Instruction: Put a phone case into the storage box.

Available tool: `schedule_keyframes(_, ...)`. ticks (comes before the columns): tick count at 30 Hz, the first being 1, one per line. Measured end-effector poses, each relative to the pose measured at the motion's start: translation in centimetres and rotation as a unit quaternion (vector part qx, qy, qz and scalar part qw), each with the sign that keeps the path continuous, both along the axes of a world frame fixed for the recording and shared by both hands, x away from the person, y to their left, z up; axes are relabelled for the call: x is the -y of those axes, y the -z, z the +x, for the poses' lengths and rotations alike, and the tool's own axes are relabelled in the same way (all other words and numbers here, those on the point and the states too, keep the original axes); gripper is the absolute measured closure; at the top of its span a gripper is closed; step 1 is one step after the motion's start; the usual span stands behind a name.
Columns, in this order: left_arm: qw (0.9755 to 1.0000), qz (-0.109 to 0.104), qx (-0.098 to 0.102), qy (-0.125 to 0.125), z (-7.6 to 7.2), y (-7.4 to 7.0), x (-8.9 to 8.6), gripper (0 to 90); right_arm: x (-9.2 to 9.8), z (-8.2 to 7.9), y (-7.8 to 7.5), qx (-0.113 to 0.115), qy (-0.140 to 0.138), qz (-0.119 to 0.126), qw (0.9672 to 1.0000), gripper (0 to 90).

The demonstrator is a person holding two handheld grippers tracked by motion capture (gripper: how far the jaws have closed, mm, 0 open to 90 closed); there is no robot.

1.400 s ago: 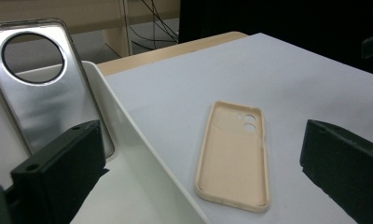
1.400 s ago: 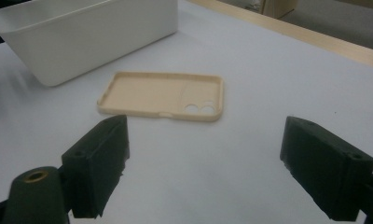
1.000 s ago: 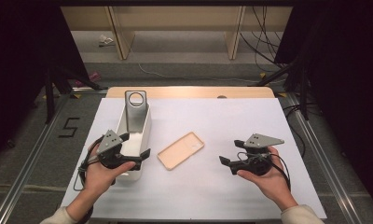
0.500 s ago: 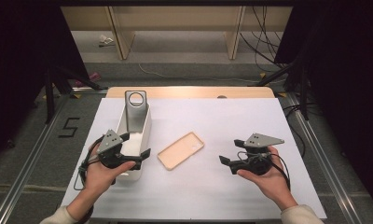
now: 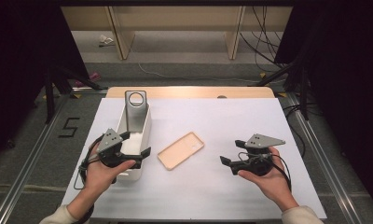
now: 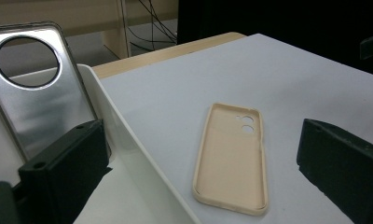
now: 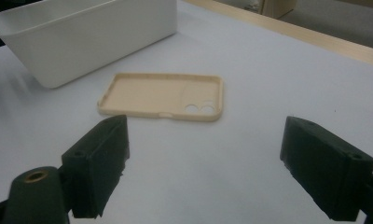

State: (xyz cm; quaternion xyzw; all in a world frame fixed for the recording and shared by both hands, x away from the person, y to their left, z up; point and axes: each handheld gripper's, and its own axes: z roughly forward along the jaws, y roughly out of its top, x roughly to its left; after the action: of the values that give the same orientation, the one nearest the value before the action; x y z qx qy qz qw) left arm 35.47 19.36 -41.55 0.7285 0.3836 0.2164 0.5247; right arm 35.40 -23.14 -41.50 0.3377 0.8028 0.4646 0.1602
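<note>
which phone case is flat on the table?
The beige phone case, lying open side up between the two grippers. The silver phone case stands propped inside the white bin instead.

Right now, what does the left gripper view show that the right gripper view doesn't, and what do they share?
Left gripper view: the silver phone case with a round cutout, standing tilted in the white bin. Right gripper view: the bin's outer wall, seen from the side. Both: the beige phone case lying hollow side up on the white table cover, framed by open black fingers.
</note>
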Motion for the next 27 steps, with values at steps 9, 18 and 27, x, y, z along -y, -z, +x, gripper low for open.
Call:
schedule_keyframes(9,1.0,0.0,0.0,0.0,-0.08,0.03,-0.14,2.0,-0.08,0.11,-0.03,0.001,0.0,0.0,1.0,16.3)
schedule_keyframes(18,1.0,0.002,0.001,0.004,-0.17,-0.05,0.06,2.1,-0.05,0.08,-0.07,0.001,0.0,0.0,1.0,16.3)
schedule_keyframes(27,1.0,0.001,0.002,0.001,-0.08,-0.07,-0.17,2.2,-0.12,0.17,0.0,0.0,-0.001,0.0,1.0,16.3)
